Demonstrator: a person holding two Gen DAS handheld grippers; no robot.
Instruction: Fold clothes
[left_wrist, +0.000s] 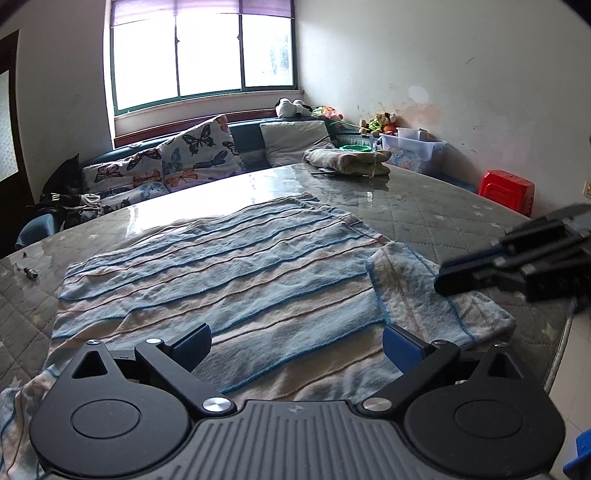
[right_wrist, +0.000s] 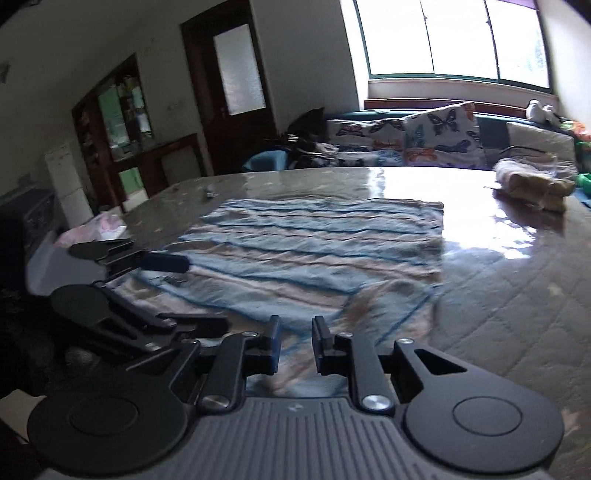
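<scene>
A blue, white and tan striped cloth (left_wrist: 229, 273) lies spread flat on the glossy quilted table (left_wrist: 436, 210). Its right sleeve part (left_wrist: 424, 295) lies folded at the near right. My left gripper (left_wrist: 295, 341) is open wide and empty, just above the cloth's near edge. My right gripper shows at the right of the left wrist view (left_wrist: 454, 277), over the sleeve. In the right wrist view the cloth (right_wrist: 314, 243) spreads ahead, and my right gripper (right_wrist: 295, 341) is open with a narrow gap and holds nothing, above the cloth's near edge. My left gripper (right_wrist: 173, 280) shows at the left there.
A folded beige cloth (left_wrist: 347, 158) lies at the table's far side. A small dark object (left_wrist: 29, 273) sits on the table's left. A sofa with butterfly cushions (left_wrist: 199, 147) stands behind. A red stool (left_wrist: 506, 190) and plastic bins (left_wrist: 413, 147) stand at the right wall.
</scene>
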